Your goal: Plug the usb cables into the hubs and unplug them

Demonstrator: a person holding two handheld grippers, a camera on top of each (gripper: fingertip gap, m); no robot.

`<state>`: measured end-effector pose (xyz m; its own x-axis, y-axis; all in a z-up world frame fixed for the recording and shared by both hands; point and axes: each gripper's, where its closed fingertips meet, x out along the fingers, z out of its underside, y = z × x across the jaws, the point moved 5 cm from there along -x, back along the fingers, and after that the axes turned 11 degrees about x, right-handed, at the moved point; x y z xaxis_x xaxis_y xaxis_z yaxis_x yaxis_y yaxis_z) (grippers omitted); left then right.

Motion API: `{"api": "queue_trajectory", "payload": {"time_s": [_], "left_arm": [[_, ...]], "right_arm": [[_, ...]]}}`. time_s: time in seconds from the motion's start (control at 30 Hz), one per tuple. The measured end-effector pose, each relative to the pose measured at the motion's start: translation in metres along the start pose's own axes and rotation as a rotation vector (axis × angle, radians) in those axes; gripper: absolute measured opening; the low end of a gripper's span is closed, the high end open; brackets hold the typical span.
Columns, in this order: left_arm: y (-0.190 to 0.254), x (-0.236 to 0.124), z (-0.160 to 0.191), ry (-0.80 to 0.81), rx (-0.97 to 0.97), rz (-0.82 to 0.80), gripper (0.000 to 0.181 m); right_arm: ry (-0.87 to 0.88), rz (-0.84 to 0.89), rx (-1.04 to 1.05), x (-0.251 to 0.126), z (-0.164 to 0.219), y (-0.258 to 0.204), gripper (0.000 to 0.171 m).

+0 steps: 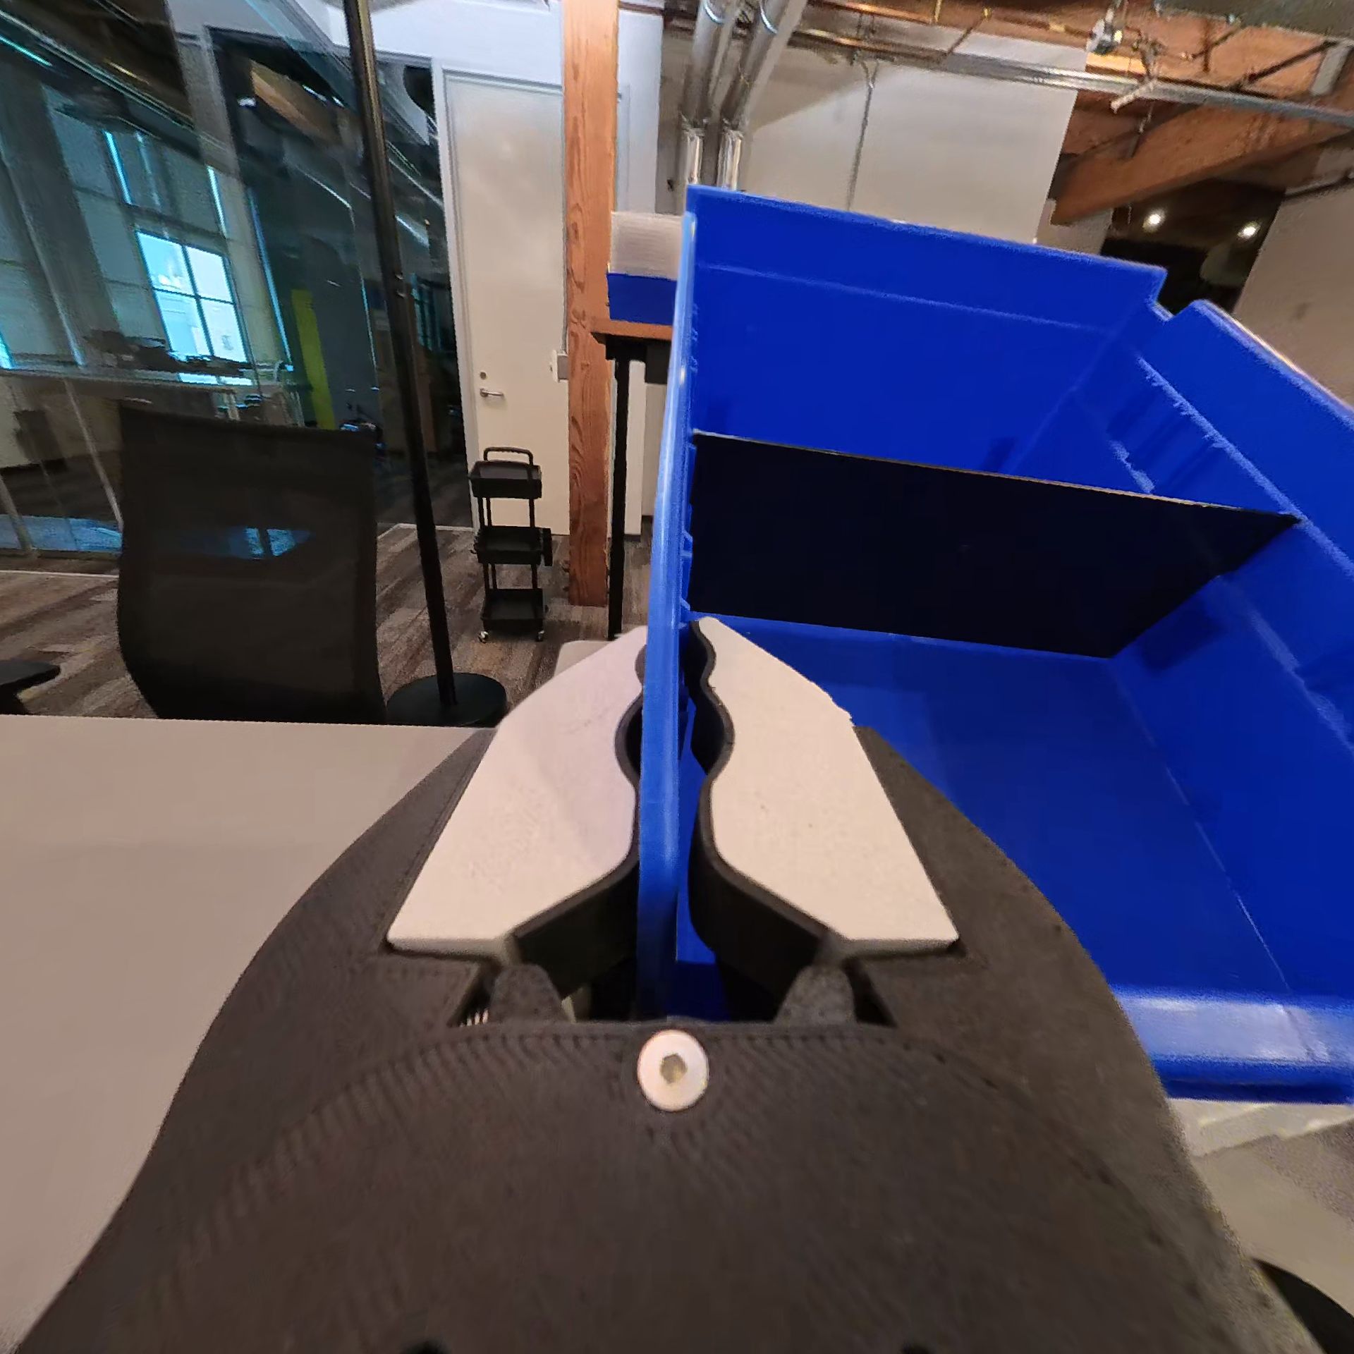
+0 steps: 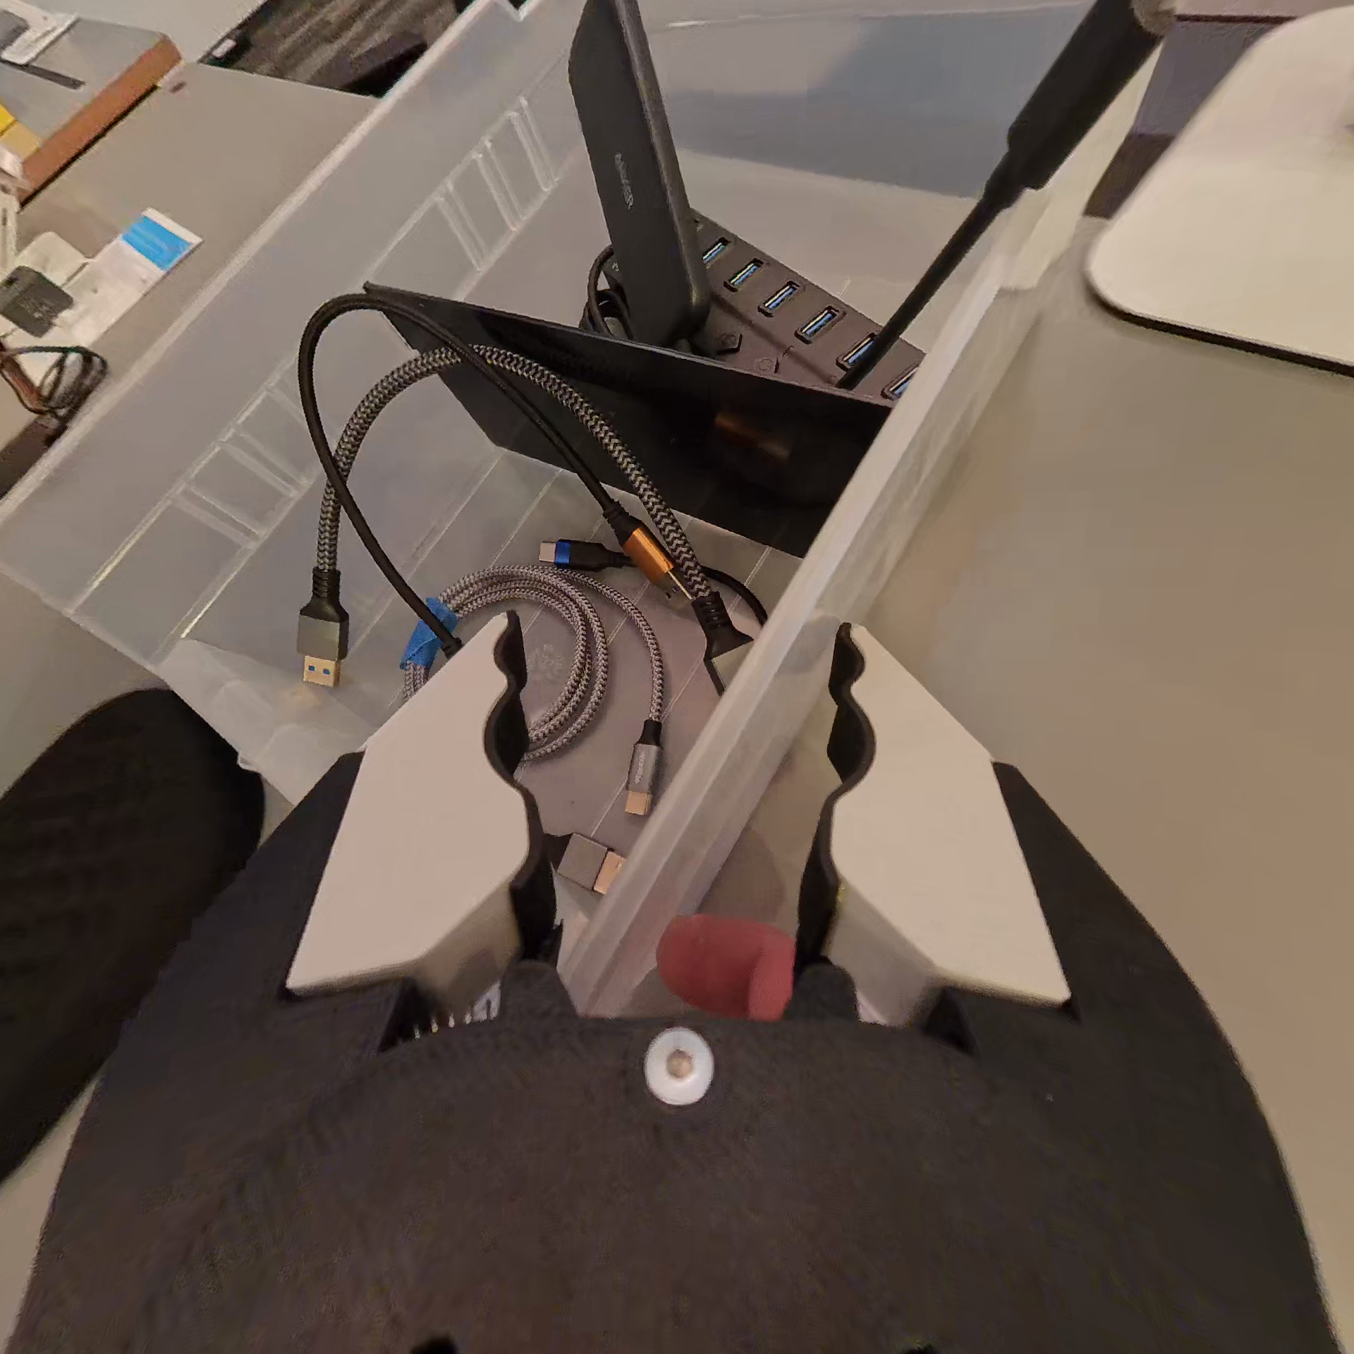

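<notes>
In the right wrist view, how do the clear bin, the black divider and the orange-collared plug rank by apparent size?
1. clear bin
2. black divider
3. orange-collared plug

The gaps are plain, so nearness to the camera changes nothing.

I see a bright blue bin [image 1: 952,352] with a black divider [image 1: 952,542] on a pale grey desk [image 1: 183,842]. My left hand-held gripper [image 1: 663,733] is black with off-white fingers [image 1: 542,791]. On the right, a frosted clear bin [image 2: 256,381] holds black hubs [image 2: 645,183] with blue ports, grey-and-black braided cables [image 2: 586,645] — one orange-collared plug [image 2: 648,551], one blue-collared plug [image 2: 560,551] — and blue tape [image 2: 428,637].
</notes>
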<state>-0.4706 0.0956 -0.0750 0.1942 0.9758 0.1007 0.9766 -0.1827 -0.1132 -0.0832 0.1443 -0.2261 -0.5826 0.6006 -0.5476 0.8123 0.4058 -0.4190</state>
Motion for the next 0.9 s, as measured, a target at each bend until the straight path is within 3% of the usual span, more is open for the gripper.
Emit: {"api": "queue_trajectory", "payload": {"time_s": [0.37, 0.5, 0.57, 0.6, 0.73, 0.9], "left_arm": [[-0.003, -0.008, -0.008, 0.004, -0.005, -0.005, 0.005], [-0.005, -0.010, -0.010, 0.007, 0.005, -0.017, 0.004], [-0.003, -0.011, -0.014, 0.013, 0.011, -0.018, 0.005], [-0.001, -0.012, -0.017, 0.016, 0.014, -0.015, 0.005], [0.020, -0.009, -0.032, 0.036, 0.023, 0.018, 0.005], [0.079, 0.014, -0.053, -0.003, 0.079, 0.122, 0.005]], "right_arm": [[0.026, -0.019, 0.078, 0.083, -0.020, -0.064, 0.077], [-0.018, -0.076, 0.069, 0.094, -0.021, -0.075, 0.107], [-0.040, -0.086, 0.027, 0.088, -0.021, -0.073, 0.135], [-0.042, -0.092, 0.012, 0.082, -0.023, -0.070, 0.144], [0.109, -0.080, -0.044, 0.026, -0.052, -0.044, 0.144], [0.392, -0.160, -0.079, -0.103, -0.086, -0.020, 0.131]]}}
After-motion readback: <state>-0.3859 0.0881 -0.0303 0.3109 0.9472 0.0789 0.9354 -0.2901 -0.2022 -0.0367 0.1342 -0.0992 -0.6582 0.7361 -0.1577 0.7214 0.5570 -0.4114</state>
